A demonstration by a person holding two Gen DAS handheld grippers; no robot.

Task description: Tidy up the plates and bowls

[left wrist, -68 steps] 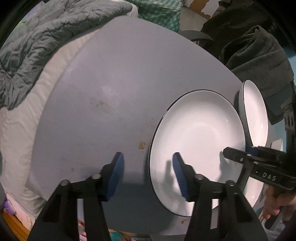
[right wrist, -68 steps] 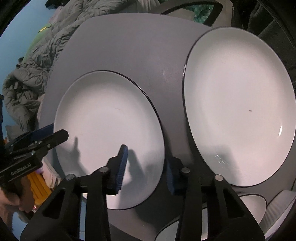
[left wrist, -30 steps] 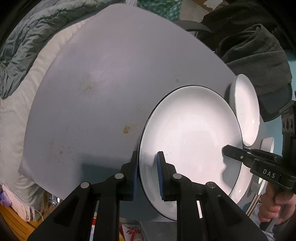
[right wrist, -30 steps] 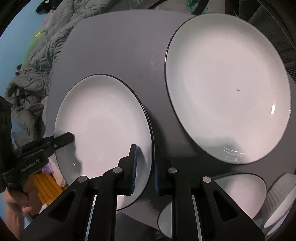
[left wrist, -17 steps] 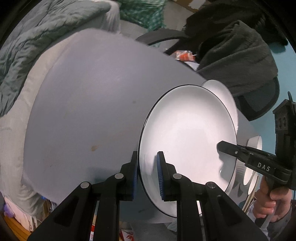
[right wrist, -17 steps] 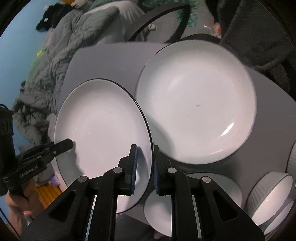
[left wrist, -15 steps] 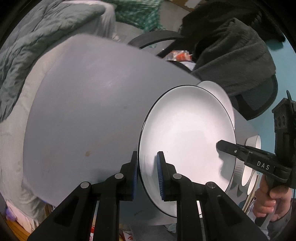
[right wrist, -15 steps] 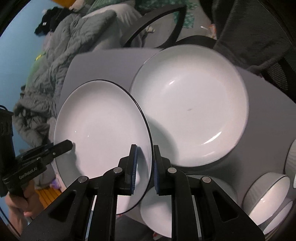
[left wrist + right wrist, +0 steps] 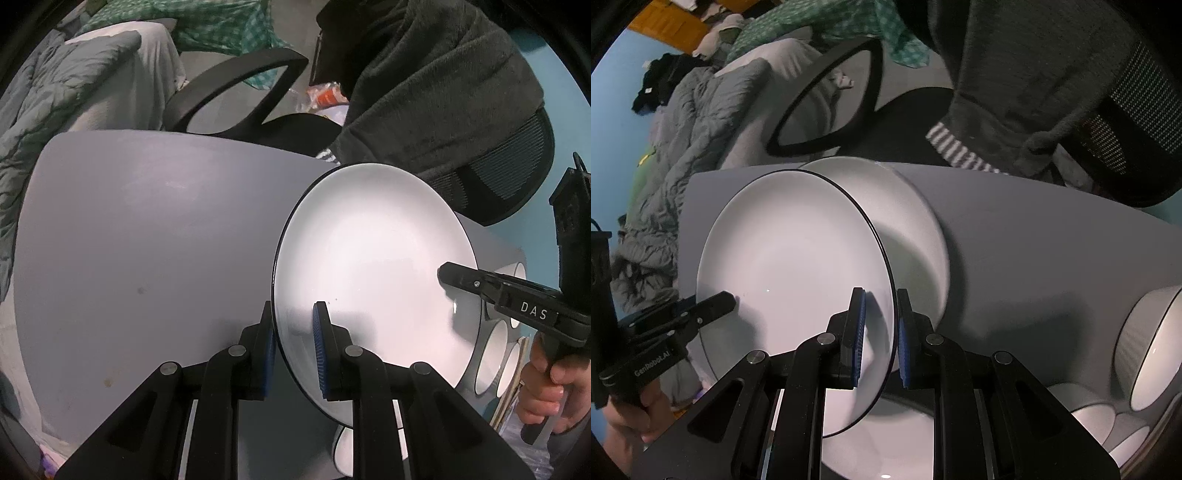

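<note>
A large white plate with a black rim hangs tilted above the grey table, gripped at opposite edges. My left gripper is shut on its near left rim. My right gripper is shut on the right rim of the same plate. Behind and under the held plate, a second large white plate lies on the table, partly covered by it. From the left wrist, the right gripper shows at the plate's far edge. From the right wrist, the left gripper shows likewise.
White bowls stand at the table's right end, also seen as bowls past the held plate. Another white dish lies below it. A black office chair draped with dark clothing stands behind the table; grey bedding lies left.
Both grippers closed on the plate's rim, lifted it off the table and carried it sideways. It now overlaps the second plate instead of lying beside it.
</note>
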